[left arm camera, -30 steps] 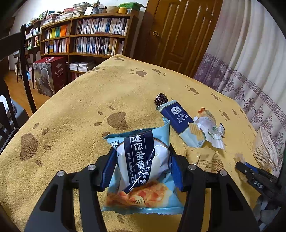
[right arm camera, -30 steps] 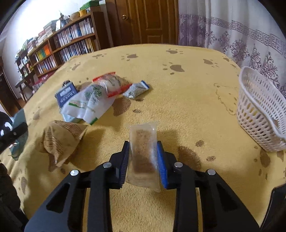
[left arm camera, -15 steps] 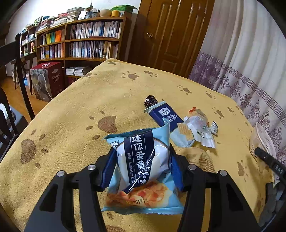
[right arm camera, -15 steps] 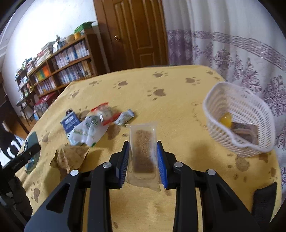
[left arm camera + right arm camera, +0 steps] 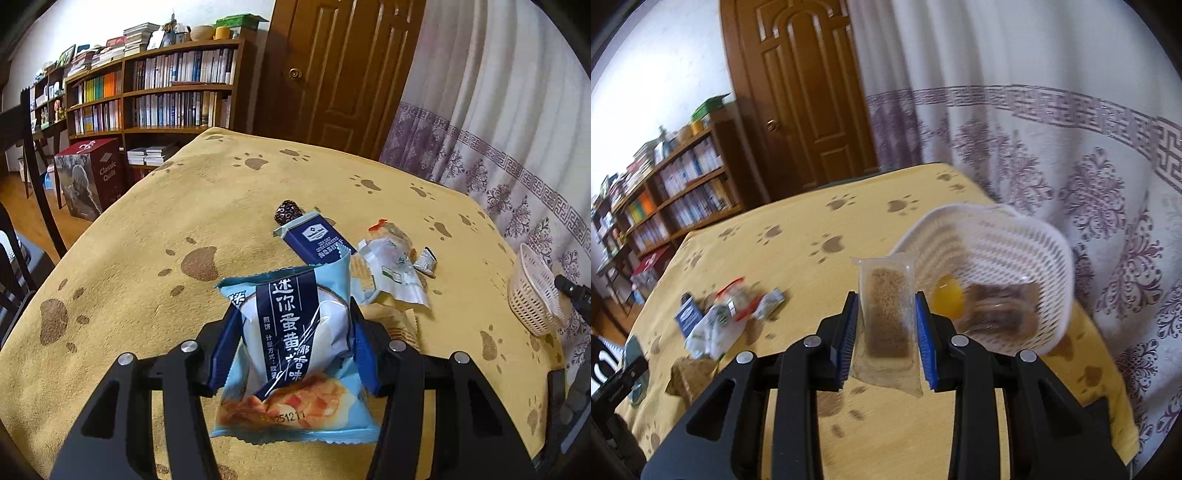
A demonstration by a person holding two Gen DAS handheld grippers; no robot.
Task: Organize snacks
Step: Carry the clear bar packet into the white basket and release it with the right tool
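Right wrist view: right gripper (image 5: 886, 325) clamps a clear brown-crumb packet (image 5: 888, 317) beside the white perforated plastic basket (image 5: 1015, 251), blurred, apparently part-filled. Next: release above basket. Left gripper (image 5: 291, 343) clamps a light-blue snack pouch (image 5: 295, 347).

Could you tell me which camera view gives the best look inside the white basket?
The right wrist view: the white basket faces the camera, showing a yellow item and brown packets, though blurred. The left wrist view shows only its outer side at the table's right edge.
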